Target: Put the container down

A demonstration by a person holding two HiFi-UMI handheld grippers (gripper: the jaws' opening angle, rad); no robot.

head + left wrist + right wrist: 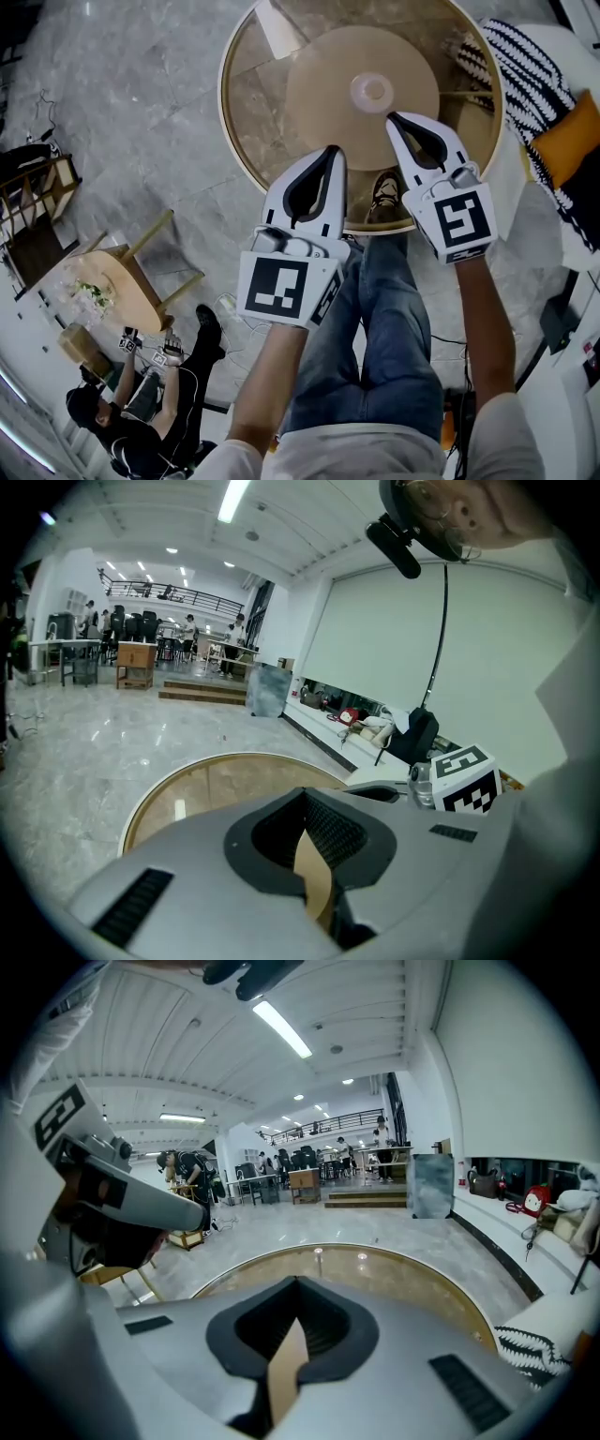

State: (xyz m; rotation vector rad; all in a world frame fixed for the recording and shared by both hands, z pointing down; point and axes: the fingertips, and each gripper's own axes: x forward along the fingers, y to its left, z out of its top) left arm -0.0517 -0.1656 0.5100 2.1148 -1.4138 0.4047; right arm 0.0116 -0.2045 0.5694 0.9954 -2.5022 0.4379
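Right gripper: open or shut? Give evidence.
Shut on the container: the right gripper clamps its thin tan rim, jaws closed tight on it.

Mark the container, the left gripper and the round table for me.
container (366,94): head view, the pale knob at its centre.
left gripper (331,152): head view, its tips, shut on the container's edge.
round table (253,112): head view, bare top left of the container.

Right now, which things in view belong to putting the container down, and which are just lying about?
Part of the job: tan round container, gripped at its rim by the left gripper and the right gripper; round glass-topped table beneath it.

Just lying about: black-and-white striped knit, orange cushion, small wooden table, another person at lower left.
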